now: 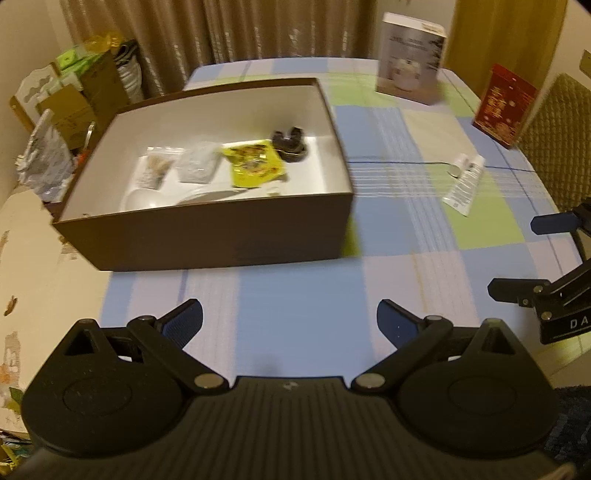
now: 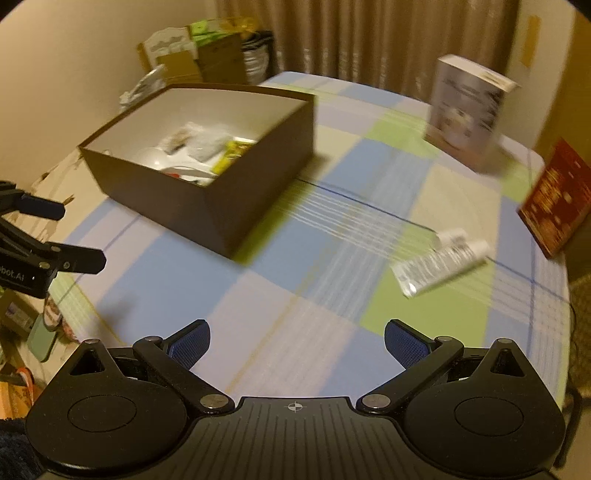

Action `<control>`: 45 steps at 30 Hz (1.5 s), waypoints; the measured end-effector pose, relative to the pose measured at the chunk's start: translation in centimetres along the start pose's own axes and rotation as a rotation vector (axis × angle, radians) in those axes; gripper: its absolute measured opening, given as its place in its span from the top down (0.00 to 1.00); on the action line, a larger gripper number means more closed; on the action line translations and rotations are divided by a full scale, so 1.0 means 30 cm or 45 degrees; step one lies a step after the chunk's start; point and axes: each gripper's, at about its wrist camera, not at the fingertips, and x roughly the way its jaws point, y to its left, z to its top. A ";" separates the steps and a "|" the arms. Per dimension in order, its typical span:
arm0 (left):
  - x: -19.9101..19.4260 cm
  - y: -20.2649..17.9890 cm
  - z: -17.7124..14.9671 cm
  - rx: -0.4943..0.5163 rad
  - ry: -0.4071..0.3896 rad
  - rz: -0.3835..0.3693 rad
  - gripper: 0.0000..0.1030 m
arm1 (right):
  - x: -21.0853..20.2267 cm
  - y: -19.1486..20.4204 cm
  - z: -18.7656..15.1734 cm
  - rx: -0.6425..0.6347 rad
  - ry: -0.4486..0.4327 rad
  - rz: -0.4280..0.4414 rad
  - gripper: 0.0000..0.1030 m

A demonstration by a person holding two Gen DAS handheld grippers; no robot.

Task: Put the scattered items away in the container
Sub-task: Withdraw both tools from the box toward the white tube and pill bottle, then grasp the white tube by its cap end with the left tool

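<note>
A table covered by a checked cloth (image 1: 295,314) in blue, green and cream is seen before brown curtains (image 1: 229,29), with cartons and bags piled at the far left.

Brown box (image 1: 207,236), white inside, open-topped: set on the left part of the cloth. Inside are laid, left to right, a clear bag of brownish bits (image 1: 157,168), a clear bag of pale contents (image 1: 195,164), a yellow packet (image 1: 255,164) and a black item (image 1: 290,144); white rounded pieces are seen below them.

Left gripper (image 1: 290,325): held low over the near edge of the cloth, jaws spread wide, nothing between them. The box lies ahead and slightly left of it, well apart.

White tube (image 1: 466,182): laid flat on the cloth to the right of the box, apart from it, a small white piece just beside its cap end. It is found ahead and to the right of the right gripper (image 2: 297,345), well apart.

Right gripper: jaws spread wide, empty, held over the cloth.

White carton (image 1: 410,59): stood upright at the far side.

Red carton (image 1: 504,103): stood at the far right edge.
</note>
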 end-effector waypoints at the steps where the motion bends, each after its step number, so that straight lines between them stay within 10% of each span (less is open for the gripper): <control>1: 0.007 -0.019 0.003 0.008 0.005 -0.008 0.04 | -0.007 -0.018 -0.007 0.015 0.002 -0.007 0.00; 45: 0.489 -0.611 0.376 0.421 0.109 -0.309 0.16 | 0.059 -0.733 -0.131 0.643 0.080 -0.266 0.00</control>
